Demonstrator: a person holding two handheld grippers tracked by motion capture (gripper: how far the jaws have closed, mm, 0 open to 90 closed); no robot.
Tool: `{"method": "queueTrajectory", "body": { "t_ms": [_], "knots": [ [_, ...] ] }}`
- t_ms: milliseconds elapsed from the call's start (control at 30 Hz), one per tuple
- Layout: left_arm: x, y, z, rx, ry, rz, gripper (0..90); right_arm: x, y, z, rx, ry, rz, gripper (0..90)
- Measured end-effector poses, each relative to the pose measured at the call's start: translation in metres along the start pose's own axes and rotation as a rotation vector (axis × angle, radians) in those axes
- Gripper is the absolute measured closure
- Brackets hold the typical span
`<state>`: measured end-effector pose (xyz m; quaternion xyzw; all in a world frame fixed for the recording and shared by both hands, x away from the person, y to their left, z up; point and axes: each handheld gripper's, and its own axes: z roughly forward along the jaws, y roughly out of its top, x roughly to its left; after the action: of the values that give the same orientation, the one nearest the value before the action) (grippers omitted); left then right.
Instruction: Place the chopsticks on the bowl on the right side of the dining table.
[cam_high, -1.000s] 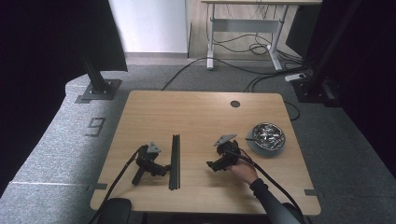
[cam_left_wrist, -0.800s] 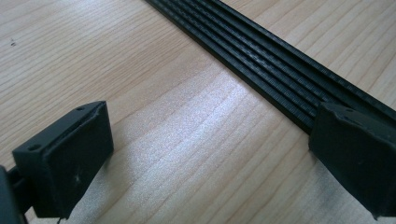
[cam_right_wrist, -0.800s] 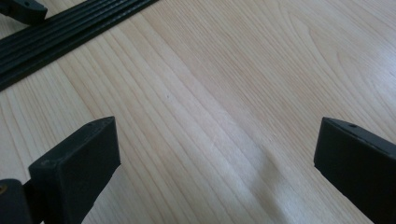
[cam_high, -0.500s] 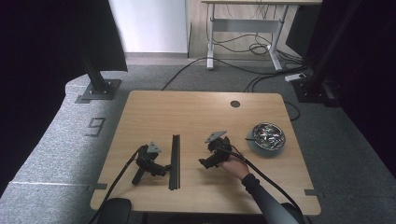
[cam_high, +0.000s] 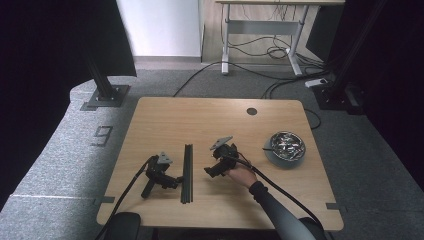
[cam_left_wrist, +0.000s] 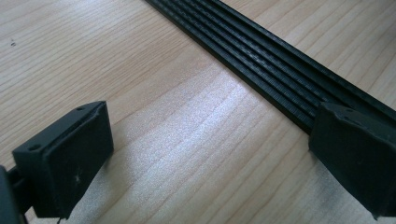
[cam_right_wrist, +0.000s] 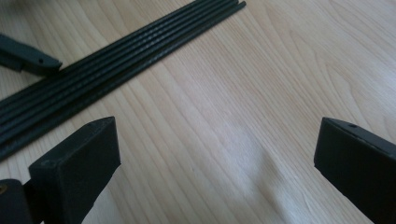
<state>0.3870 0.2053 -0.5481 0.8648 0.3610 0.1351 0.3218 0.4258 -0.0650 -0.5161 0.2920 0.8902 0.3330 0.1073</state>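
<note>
Black rods (cam_high: 187, 172) lie bundled lengthwise on the tabletop (cam_high: 165, 120), between both tools. Right hand-held gripper (cam_high: 210, 171) has jaws wide apart, aimed at them; left hand-held gripper (cam_high: 176, 180) also apart (resting beside rods). Best to square up, straddle one rod, close gently.

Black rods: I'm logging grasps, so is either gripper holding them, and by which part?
Nothing is held. The left gripper and right gripper both stand open over bare table, with the black rods lying loose between them.

Even overhead light, soft glare on the wooden table (cam_right_wrist: 243, 140), dark surroundings, near edges blurred.
</note>
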Motion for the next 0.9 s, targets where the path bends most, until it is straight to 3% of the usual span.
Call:
{"method": "queueTrajectory", "body": {
  "t_ms": [333, 900],
  "knots": [
    [0.000, 0.000, 0.000, 0.000, 0.000, 0.000, 0.0, 0.003, 0.014, 0.021, 0.026, -0.012, -0.005, 0.0],
    [0.000, 0.000, 0.000, 0.002, 0.000, 0.002, 0.0, 0.017, 0.035, 0.050, 0.024, -0.014, -0.019, 0.0]
  ]
}}
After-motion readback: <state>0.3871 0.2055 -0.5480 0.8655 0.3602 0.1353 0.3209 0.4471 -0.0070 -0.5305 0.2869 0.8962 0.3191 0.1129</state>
